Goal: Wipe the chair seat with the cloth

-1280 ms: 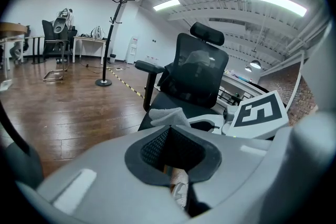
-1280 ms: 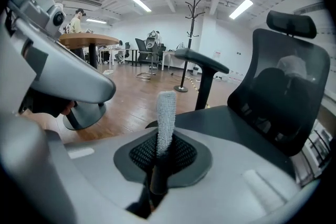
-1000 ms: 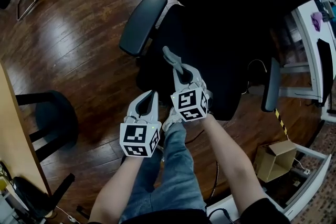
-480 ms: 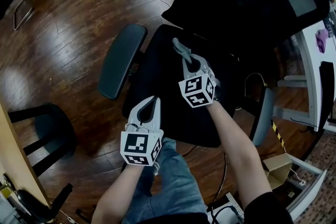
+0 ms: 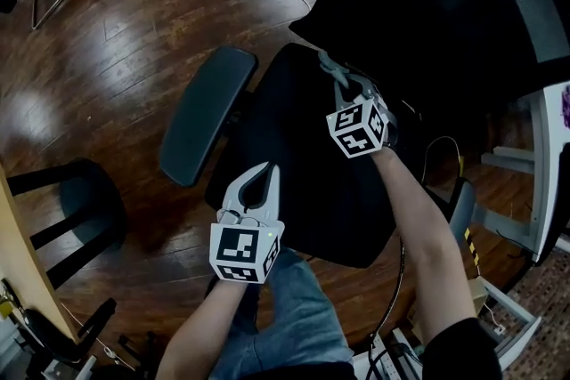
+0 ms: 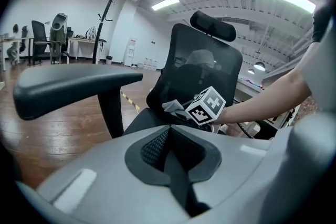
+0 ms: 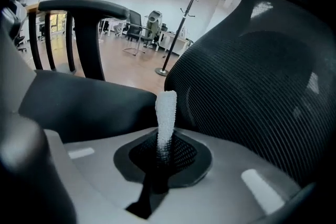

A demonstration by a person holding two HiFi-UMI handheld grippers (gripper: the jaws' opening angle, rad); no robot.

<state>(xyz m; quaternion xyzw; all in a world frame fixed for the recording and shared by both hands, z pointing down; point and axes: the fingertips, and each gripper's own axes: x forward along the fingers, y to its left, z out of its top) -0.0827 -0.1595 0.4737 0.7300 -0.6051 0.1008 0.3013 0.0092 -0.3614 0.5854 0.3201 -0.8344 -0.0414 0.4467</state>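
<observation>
- The right gripper [image 7: 161,153] was clamped tight on the cloth [image 7: 166,113]. A narrow fold was pinched between its jaws and stood up past the tips, probably so the free end could be dragged across the seat.
- The cloth sat over the far part of the chair seat [image 5: 294,165], close under the backrest [image 5: 427,4]. Contact with the seat could not be confirmed.
- The cloth looked pale grey-white with a nubbly weave, bunched into a strip.
- The left gripper [image 5: 264,171] had its jaws closed together on nothing. It hovered over the near left edge of the seat, beside the left armrest [image 5: 203,113], probably parked clear of the wiping path.
</observation>
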